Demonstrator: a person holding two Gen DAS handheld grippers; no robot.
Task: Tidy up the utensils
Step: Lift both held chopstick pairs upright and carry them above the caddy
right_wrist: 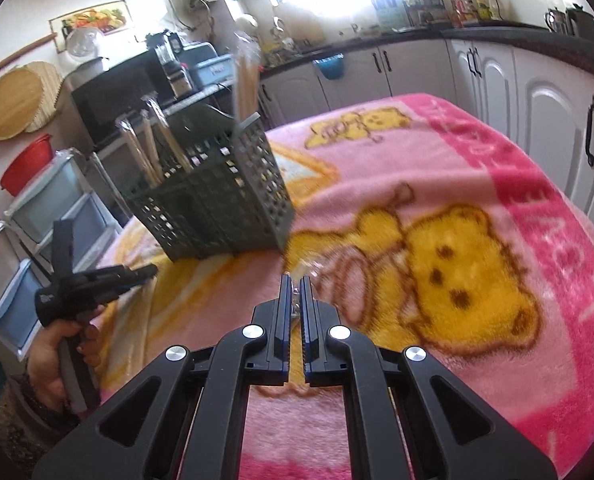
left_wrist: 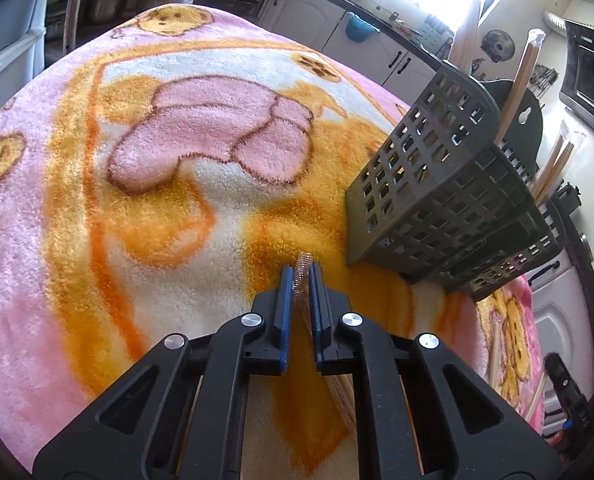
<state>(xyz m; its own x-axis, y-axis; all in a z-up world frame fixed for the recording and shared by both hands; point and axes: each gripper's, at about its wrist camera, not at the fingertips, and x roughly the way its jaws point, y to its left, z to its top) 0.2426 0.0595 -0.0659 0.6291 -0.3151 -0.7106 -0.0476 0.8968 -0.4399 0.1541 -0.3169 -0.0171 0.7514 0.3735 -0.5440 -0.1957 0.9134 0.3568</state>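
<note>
A person's hand [right_wrist: 53,356] grips the left hand-held gripper [left_wrist: 300,276], whose jaws pinch a clear-wrapped pair of chopsticks [left_wrist: 302,270] over the bear-print blanket [left_wrist: 137,200] on the tabletop. The dark slotted utensil basket [right_wrist: 217,196] stands just beyond, holding more wrapped chopsticks [right_wrist: 153,148]. The right hand-held gripper [right_wrist: 295,284] is clamped on a crinkled clear wrapper [right_wrist: 297,300].

Left tongs [left_wrist: 300,270] pinch a clear wrapper [left_wrist: 302,276], most of it hidden behind the fingers, contents unreadable. Right tongs [right_wrist: 295,280] clamp something clear and crinkled, too blurred to identify. Chopstick packs in the basket [right_wrist: 217,200] have lower ends hidden by mesh; the tallest pack [left_wrist: 467,24] washes out in window glare.
</note>
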